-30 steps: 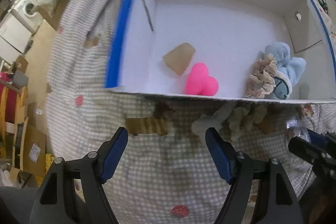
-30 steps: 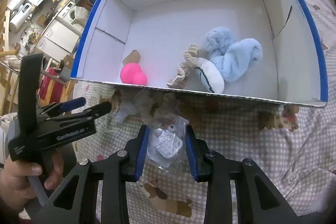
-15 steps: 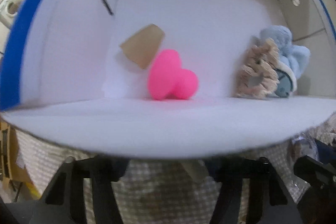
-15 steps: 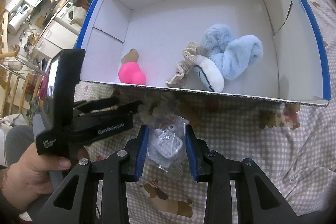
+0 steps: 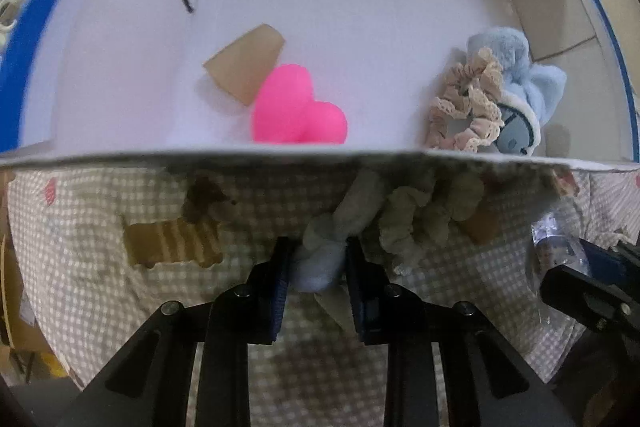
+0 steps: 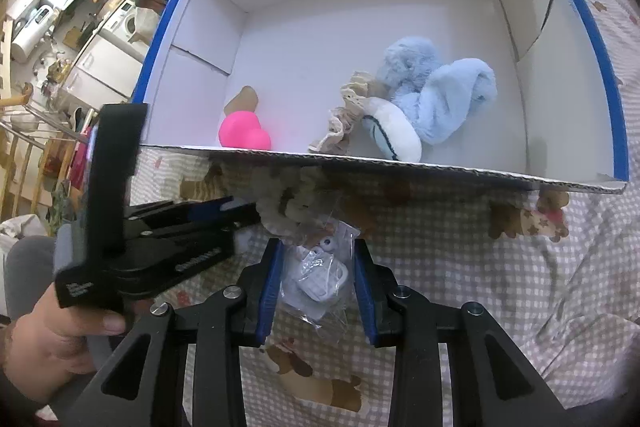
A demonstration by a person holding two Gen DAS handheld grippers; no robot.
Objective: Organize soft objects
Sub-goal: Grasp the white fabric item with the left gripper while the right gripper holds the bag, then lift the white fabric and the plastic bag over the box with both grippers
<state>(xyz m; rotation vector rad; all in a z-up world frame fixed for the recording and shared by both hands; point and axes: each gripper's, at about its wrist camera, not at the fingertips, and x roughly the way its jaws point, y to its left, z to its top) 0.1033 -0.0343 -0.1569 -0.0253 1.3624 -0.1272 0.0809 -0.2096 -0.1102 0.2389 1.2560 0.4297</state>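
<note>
My left gripper [image 5: 316, 263] is shut on the pale blue-grey end of a fluffy scrunchie [image 5: 324, 251] lying on the checked cloth just in front of the box wall; its beige ruffled part [image 5: 420, 223] trails right. My right gripper [image 6: 316, 271] is shut on a clear plastic bag with a white item [image 6: 320, 275]. The left gripper also shows in the right wrist view [image 6: 240, 215], beside the scrunchie [image 6: 288, 207]. Inside the white box [image 6: 400, 167] lie a pink heart [image 5: 298, 117], a lace scrunchie [image 5: 464, 111] and a blue plush [image 6: 440, 99].
The blue-edged box sits on a bed with a checked cloth [image 6: 480, 267] printed with bears and dogs. A brown tape patch [image 5: 244, 65] is on the box floor. Kitchen appliances [image 6: 80, 39] stand far left beyond the bed.
My left gripper dropped to the cloth in front of the box and closed on the scrunchie's blue-grey end. My right gripper stayed still, holding the bag.
</note>
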